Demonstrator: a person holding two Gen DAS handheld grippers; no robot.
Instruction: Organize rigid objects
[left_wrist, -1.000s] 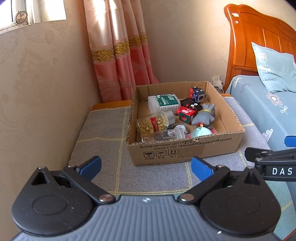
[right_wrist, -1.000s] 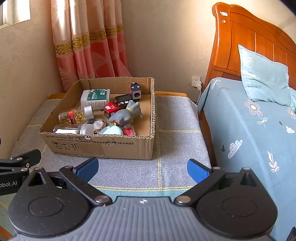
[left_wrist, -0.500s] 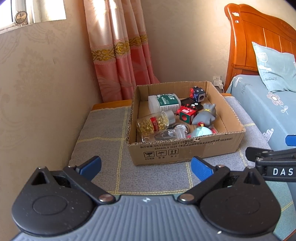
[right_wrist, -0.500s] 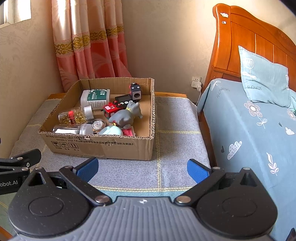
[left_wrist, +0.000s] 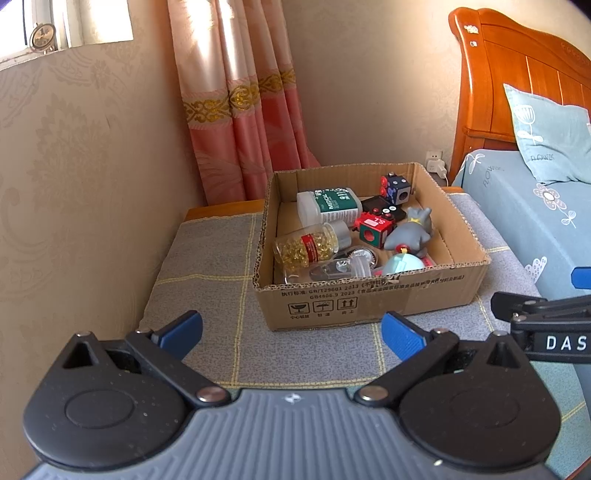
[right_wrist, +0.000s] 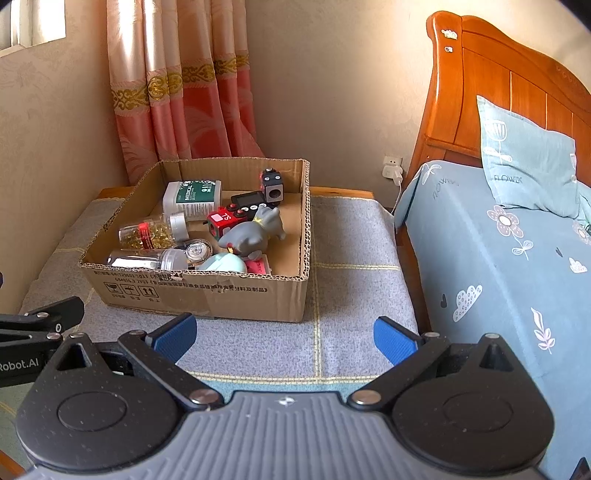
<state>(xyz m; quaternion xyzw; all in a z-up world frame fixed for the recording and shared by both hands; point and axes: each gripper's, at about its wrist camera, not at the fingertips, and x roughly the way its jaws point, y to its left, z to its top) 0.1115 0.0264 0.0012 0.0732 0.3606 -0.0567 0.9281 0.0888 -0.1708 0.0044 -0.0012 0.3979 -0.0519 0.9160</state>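
A shallow cardboard box (left_wrist: 369, 299) (right_wrist: 207, 291) sits on a grey cloth-covered table. In it lie a white bottle with a green label (left_wrist: 328, 205) (right_wrist: 194, 195), a clear bottle of yellow capsules (left_wrist: 306, 249) (right_wrist: 147, 234), a clear jar (left_wrist: 328, 269), a red cube (left_wrist: 373, 230) (right_wrist: 221, 223), a dark cube (left_wrist: 397, 188) (right_wrist: 272, 186), a grey toy animal (left_wrist: 412, 232) (right_wrist: 255, 234) and a pale teal round thing (left_wrist: 402, 264) (right_wrist: 223, 264). My left gripper (left_wrist: 291, 332) is open and empty, in front of the box. My right gripper (right_wrist: 284, 338) is open and empty, in front of the box's right corner.
The grey cloth (left_wrist: 210, 258) (right_wrist: 351, 240) shows left and right of the box. A wall (left_wrist: 74, 184) and a pink curtain (left_wrist: 240, 110) stand to the left and behind. A bed (right_wrist: 498, 258) with a wooden headboard (right_wrist: 498, 92) borders the table's right.
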